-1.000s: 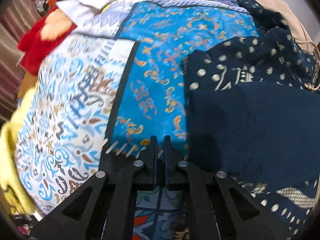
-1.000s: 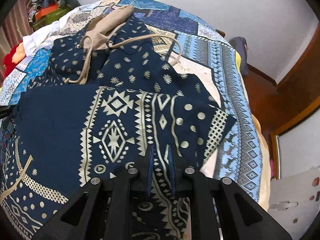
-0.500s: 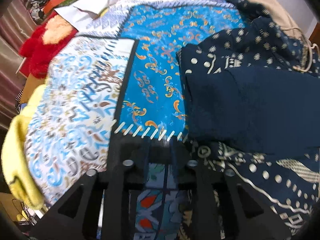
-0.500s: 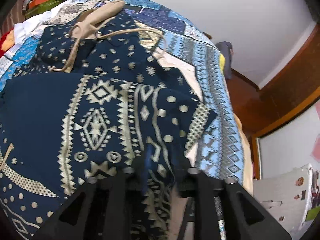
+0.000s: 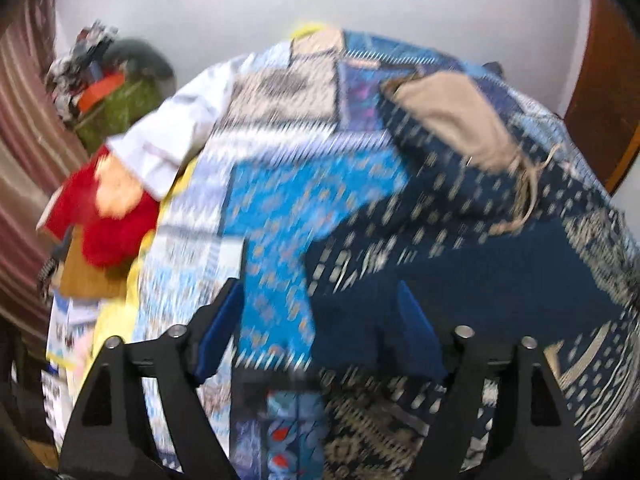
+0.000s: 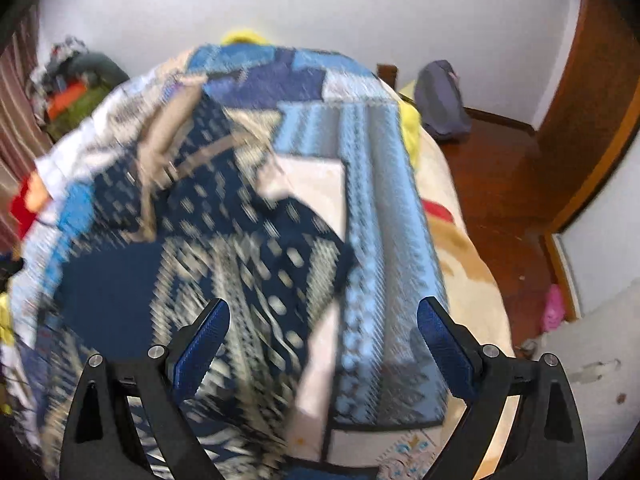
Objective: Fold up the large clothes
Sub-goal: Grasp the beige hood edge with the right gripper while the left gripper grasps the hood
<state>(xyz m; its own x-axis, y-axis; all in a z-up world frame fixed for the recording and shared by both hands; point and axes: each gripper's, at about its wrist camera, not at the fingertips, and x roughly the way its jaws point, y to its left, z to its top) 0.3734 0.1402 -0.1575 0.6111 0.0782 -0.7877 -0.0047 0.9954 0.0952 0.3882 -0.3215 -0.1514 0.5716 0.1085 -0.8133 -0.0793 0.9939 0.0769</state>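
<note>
left tongs (image 5: 320, 312) spread wide and opening further, blue pads apart, nothing clamped between them; seen above the near left edge of the navy garment (image 5: 460, 280), with no contact visible. right tongs (image 6: 322, 324) likewise spread wide and opening, empty, seen over the garment's near right part where it meets the bed cover, clear of the cloth.

one navy garment with cream geometric print, lying folded on the bed (image 6: 384, 208), toward its middle and near end. two layers visible: a plain navy panel (image 6: 108, 280) next to a patterned band in the right wrist view. tan lining (image 5: 452, 120) at the far end, with a tan drawstring (image 5: 524, 196) trailing beside it. long axis running away from both cameras, tan end pointing toward the far wall, wider patterned end toward the tongs. both views heavily blurred, so finer folds not readable.

one patchwork bed cover (image 5: 280, 200) in blues and white under the garment. one red item (image 5: 108, 216) and one white cloth (image 5: 176, 136) at the bed's left edge. one grey bag (image 6: 440, 100) on the wooden floor to the right of the bed.
</note>
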